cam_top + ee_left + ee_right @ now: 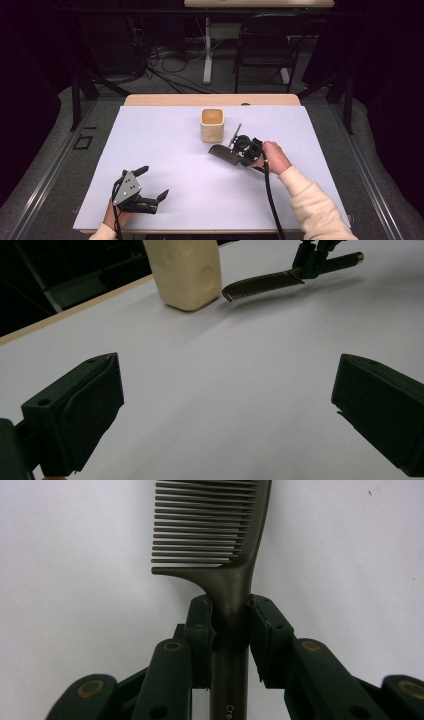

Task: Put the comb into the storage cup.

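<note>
Dark curtains, loose floor cables and an empty chair frame the far side of the workspace, while a white surface carries the working items. Just past centre, toward 12 o'clock, stands a cream cup, upright with its mouth facing up, so it is accessible from above. The right gripper operates just beside the cup at its 4 o'clock, and its jaws are clamped on the neck of a dark comb, where the handle meets the toothed section. In the right gripper view both pads press the handle from opposite sides, with the teeth extending ahead of the jaws. Gripping at the neck, close to the heavier toothed section, probably limits pivoting, leaves the teeth unobstructed and lets the handle trail behind. In the left gripper view the comb lies nearly level, slightly above or at the surface; contact cannot be confirmed. Its tooth end points toward the base of the cup, which suggests preparation for lifting the comb and inserting it in the cup. The left gripper rests at 7 o'clock, well apart from both items, with its jaws spread wide and nothing between them, presumably parked to keep the working zone unobstructed.
</note>
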The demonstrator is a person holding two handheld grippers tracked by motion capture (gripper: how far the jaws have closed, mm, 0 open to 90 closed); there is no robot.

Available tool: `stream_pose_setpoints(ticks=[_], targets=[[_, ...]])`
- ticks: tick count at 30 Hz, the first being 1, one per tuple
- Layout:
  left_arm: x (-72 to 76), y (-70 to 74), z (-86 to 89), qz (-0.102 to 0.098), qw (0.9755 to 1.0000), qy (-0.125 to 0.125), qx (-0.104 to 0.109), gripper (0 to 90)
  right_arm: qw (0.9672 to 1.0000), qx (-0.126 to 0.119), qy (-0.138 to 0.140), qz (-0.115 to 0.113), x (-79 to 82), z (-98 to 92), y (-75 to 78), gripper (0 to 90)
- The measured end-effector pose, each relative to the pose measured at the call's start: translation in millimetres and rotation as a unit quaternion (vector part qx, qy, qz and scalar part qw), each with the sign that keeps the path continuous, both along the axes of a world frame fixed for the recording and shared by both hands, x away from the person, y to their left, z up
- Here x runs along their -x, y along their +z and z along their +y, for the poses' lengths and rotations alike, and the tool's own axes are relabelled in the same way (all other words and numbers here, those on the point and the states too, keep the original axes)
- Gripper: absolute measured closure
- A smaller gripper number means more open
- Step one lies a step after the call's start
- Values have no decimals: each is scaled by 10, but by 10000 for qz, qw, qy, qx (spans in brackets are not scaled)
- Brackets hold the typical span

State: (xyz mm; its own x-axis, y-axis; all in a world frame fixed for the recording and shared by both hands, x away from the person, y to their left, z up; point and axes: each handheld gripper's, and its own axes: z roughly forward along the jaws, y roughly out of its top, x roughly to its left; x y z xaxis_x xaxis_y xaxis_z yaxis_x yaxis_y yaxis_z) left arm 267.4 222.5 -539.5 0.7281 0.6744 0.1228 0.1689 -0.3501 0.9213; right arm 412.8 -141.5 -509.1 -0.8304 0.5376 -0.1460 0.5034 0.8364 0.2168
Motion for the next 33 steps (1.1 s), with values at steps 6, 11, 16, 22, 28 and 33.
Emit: stream_pose_setpoints(ticks=[6, 11, 16, 22, 28, 33], targets=[[-2, -1, 2, 5, 10000, -1, 5, 2, 9999, -104, -21, -34, 28, -46, 48, 719], [-3, 0, 4, 1, 10000, 3, -7, 3, 9995, -284, -64, -88, 56, -92, 71, 719], [-3, -2, 2, 8, 10000, 5, -2, 2, 9990, -426, -120, -109, 80, -143, 84, 719], [-4, -3, 7, 19, 10000, 19, -4, 3, 9976, -641, -161, -205, 109, -205, 120, 719], [-4, -5, 2, 34, 10000, 22, 0, 3, 9965, -777, -220, -229, 146, -279, 138, 719], [-4, -5, 3, 35, 10000, 13, -3, 3, 9953, -901, -238, -268, 166, -316, 163, 719]])
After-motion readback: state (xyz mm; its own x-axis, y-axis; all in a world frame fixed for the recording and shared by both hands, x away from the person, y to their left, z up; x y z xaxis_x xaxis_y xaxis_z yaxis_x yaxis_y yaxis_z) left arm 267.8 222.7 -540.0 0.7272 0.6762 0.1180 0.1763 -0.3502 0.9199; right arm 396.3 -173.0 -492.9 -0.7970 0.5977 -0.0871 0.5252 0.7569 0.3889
